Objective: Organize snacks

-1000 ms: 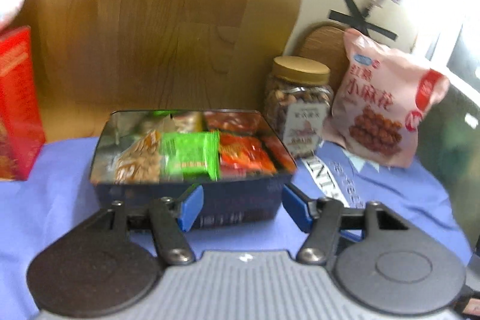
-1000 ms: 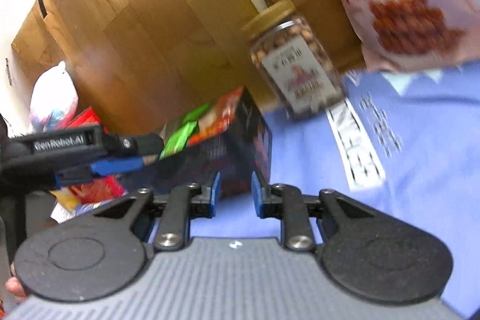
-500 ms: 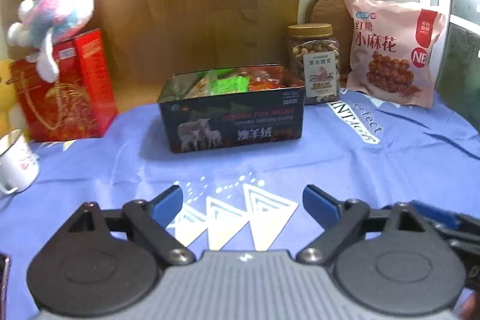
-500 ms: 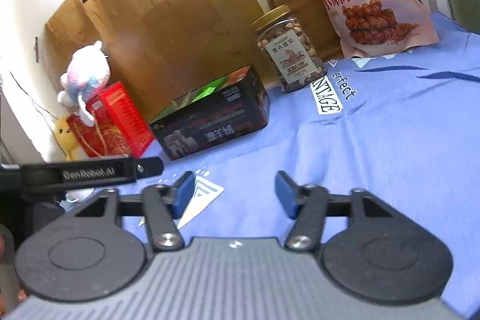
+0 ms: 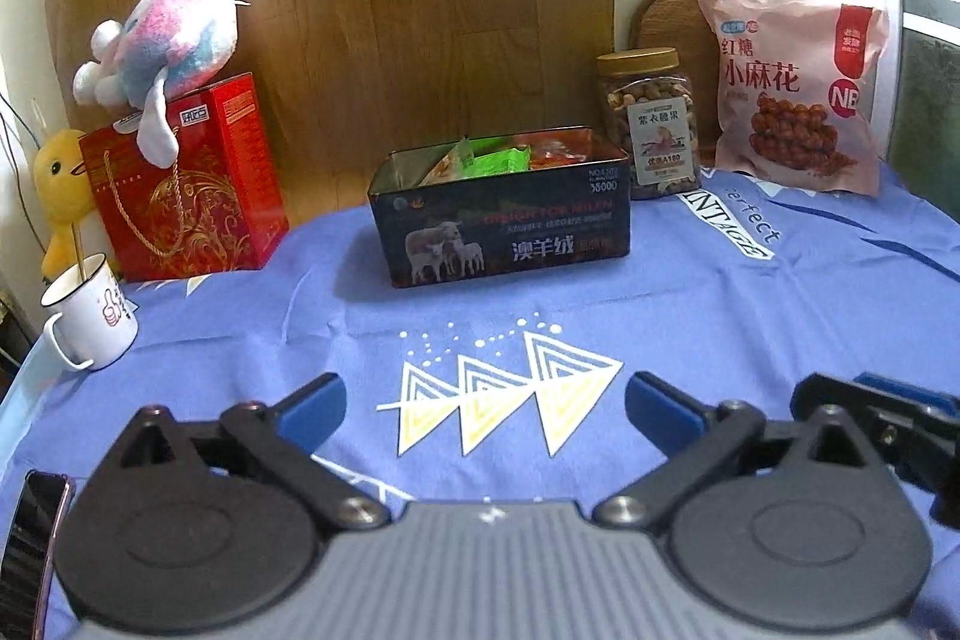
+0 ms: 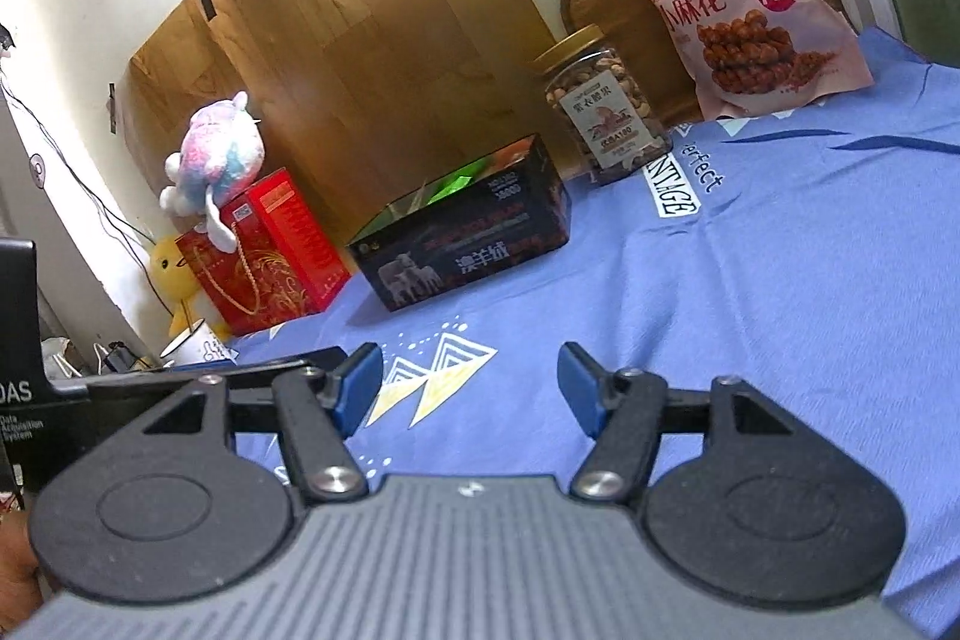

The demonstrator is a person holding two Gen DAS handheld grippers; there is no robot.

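Left hand-held gripper (image 5: 483, 409): jaws opening wide, empty, above the blue-clothed counter (image 5: 750, 316). Right hand-held gripper (image 6: 471, 388): jaws apart, empty. Dark tin (image 5: 501, 214), well ahead, open-topped, holds green and orange snack packets (image 5: 498, 157); nut jar (image 5: 651, 124) just beside it.

A table (image 5: 750, 316) under a blue printed cloth (image 5: 300, 316) carries it all. Straight ahead of the left hand-held gripper (image 5: 483, 409), well apart from it, sits the dark tin (image 5: 504, 235), open-topped, snack packets (image 5: 501, 158) showing above its rim. Just right of the tin stands the nut jar (image 5: 651, 124), then the pink bag (image 5: 792, 88) propped upright further right. Ahead to the left, a red box (image 5: 198, 196); nearer on that side, a white mug (image 5: 90, 319) at the cloth's edge. A phone (image 5: 27, 550) lies at the near left corner.
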